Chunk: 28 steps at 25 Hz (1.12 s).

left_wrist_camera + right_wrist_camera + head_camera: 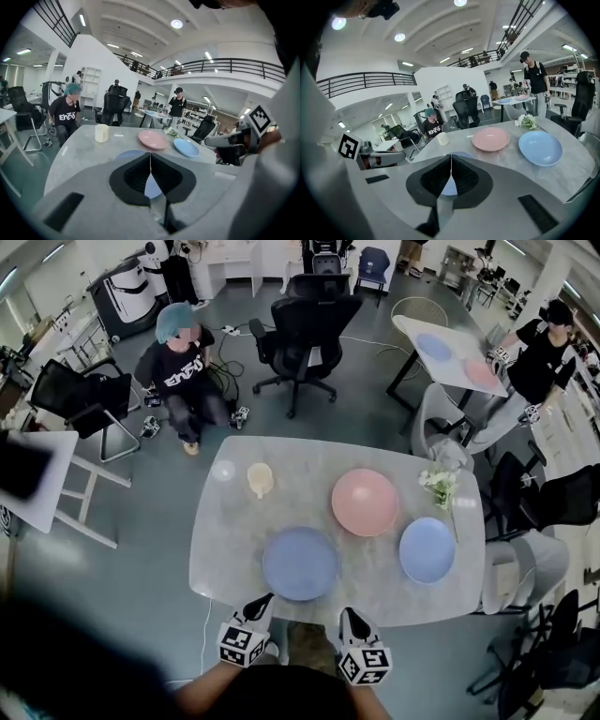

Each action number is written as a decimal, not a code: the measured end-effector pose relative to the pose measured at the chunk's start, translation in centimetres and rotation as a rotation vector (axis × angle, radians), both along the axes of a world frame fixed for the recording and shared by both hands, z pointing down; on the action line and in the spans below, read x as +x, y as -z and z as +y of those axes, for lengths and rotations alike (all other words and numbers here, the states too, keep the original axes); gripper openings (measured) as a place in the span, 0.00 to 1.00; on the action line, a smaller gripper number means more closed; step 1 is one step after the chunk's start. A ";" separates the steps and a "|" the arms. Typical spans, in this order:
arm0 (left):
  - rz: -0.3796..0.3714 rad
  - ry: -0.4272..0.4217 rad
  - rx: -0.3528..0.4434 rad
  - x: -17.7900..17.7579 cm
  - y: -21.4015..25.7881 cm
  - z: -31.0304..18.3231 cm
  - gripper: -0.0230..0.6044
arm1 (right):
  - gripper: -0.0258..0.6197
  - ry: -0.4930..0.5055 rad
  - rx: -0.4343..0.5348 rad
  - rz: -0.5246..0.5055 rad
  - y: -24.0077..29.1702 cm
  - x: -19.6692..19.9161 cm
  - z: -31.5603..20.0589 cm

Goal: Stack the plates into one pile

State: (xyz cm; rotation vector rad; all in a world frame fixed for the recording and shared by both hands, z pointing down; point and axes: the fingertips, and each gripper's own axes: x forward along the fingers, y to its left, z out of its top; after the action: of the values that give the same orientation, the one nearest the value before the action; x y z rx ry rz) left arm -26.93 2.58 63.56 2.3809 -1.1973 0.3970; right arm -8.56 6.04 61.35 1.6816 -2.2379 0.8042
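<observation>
Plates (300, 563) (365, 502) (427, 549) sit apart overhead; gripper views show left claw (150, 157), right claw (451, 158) closed, empty.

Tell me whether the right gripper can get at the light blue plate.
Probably yes: the right gripper, shut and empty, hovers at the near edge; only bare tabletop separates it from the light blue plate.

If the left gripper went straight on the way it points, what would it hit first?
Probably the nearest blue plate, straight ahead of the shut left gripper, though depth is unclear.
</observation>
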 end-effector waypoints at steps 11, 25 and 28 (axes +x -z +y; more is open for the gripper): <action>-0.063 0.076 -0.164 -0.8 -8.5 -6.6 0.07 | 0.06 0.148 -0.276 -0.017 -11.0 1.7 -5.7; -0.078 0.262 -0.478 -3.7 -17.4 -8.0 0.29 | 0.20 0.130 -0.491 -0.065 -19.0 1.5 -8.5; -0.086 0.294 -0.520 -3.8 -18.7 -8.4 0.29 | 0.20 0.108 -0.517 -0.063 -20.1 1.9 -9.0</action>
State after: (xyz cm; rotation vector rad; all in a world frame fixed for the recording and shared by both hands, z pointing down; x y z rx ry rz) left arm -30.75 -5.86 82.22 1.7360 -1.2727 0.6290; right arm -6.63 -2.97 81.44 1.2948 -1.9090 1.2851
